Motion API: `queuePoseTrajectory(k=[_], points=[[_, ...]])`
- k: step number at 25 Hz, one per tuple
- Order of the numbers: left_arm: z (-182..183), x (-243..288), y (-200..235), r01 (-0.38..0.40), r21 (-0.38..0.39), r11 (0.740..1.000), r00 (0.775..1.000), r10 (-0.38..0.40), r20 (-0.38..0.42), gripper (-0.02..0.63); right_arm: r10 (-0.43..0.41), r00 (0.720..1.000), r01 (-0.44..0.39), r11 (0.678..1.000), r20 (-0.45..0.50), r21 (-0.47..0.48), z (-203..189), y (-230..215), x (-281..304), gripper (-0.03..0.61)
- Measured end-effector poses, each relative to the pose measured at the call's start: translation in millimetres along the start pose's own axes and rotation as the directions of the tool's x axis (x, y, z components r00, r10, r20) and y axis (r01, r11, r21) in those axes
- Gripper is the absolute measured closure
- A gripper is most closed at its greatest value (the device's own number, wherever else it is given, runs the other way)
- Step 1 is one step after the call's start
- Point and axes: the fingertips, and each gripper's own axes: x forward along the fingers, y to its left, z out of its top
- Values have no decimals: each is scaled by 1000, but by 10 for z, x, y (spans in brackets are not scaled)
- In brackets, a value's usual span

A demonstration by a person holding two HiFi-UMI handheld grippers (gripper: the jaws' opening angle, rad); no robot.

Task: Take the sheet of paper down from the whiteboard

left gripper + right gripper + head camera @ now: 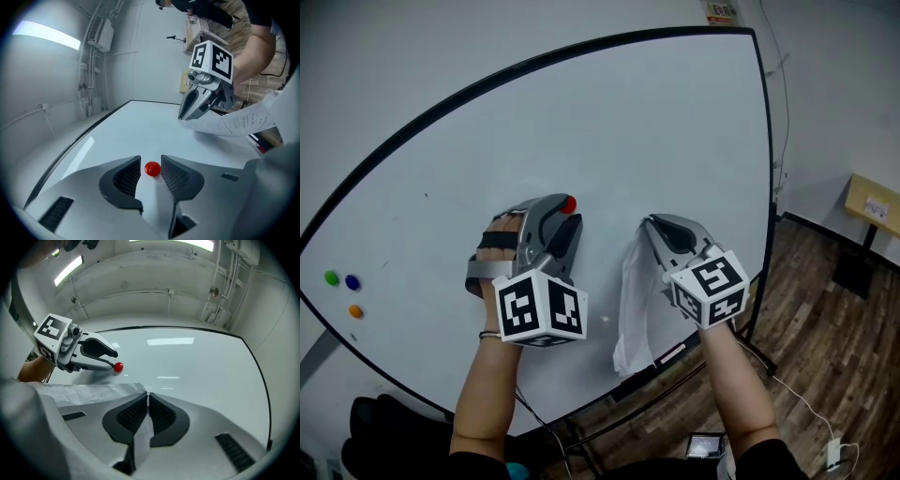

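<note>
Paper sheet (84,392) pinched in right gripper (148,398); left gripper (151,164) spread, red magnet (152,169) between its jaws.

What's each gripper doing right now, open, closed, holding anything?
Left gripper: open, with the red magnet between its fingers, not gripped.
Right gripper: closed on the sheet of paper.

The sheet of paper (635,300), white, creased and faintly printed, hangs limp in front of the lower right part of the whiteboard (609,131). Its top edge is pinched between the right gripper's (148,395) closed fingers. The whiteboard is glossy white with a black frame.
</note>
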Motion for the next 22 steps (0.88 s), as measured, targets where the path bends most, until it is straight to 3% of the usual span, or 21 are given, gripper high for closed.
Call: queuePoseTrajectory(k=[3,7,11,14,18,22], points=[[115,-139,-13,-5,-37,999,997,8,73,508,4,1000,-4,1000,-12,-9,-38,30,-53,555],[20,-319,-124,-7,-103,995,995,17,97,571,48,999,-48,999,-26,-24,-58,203,-83,555],[-125,-435,-337,49,-225,973,987,-13,161,595,70,997,-71,997,-32,-38,-56,378,-113,555],[-224,-515,-542,96,-332,938,975,-21,223,601,96,994,-100,993,-57,-66,-79,506,-144,555],[-306,-721,-678,146,-517,843,942,41,333,601,147,983,-158,982,-111,-99,-190,702,-236,555],[-354,-905,-845,204,-577,791,913,59,403,603,189,965,-214,969,-183,-124,-375,851,-372,555]])
